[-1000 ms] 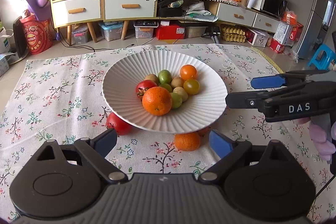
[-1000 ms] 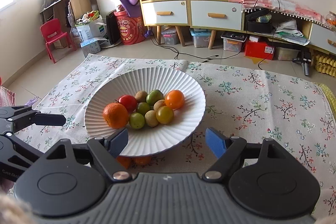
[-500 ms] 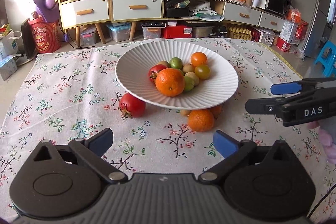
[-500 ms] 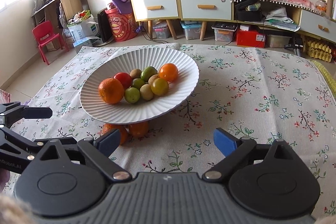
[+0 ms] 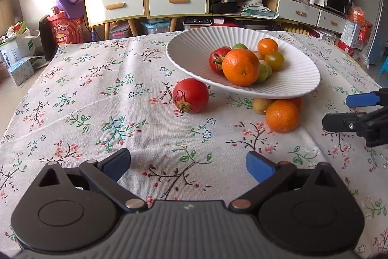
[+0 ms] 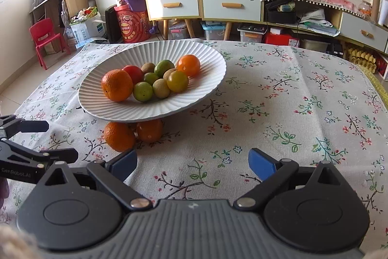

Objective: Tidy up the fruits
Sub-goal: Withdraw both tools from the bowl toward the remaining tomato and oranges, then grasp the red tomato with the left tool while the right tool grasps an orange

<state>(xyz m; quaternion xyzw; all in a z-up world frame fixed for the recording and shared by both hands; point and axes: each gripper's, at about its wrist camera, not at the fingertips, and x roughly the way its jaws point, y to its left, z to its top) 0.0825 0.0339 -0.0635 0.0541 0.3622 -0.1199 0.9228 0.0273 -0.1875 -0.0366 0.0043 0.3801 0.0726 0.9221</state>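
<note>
A white ribbed plate (image 5: 189, 57) (image 6: 208, 57) holds several fruits: an orange (image 5: 240, 66) (image 6: 117, 85), a red tomato (image 5: 218, 59), green and yellow small fruits. The plate is tilted, propped on fruit beneath its near edge. Loose on the floral cloth are a red pomegranate-like fruit (image 5: 190, 95), an orange (image 5: 281, 115) (image 6: 119, 136), a second orange (image 6: 149, 130) and a small tan fruit (image 5: 261, 105). My left gripper (image 5: 188, 164) is open and empty, low over the cloth in front of the red fruit. My right gripper (image 6: 192, 163) is open and empty, near the two oranges.
The floral tablecloth (image 5: 97, 98) covers the table. Each gripper shows in the other's view: the right one (image 5: 359, 113) at the right edge, the left one (image 6: 26, 147) at the left edge. Cabinets (image 5: 145, 1) and room clutter stand behind the table.
Both grippers have pulled back and dropped lower toward the cloth. The left view has shifted left, so the plate now sits to the right. Both stay open and empty.
</note>
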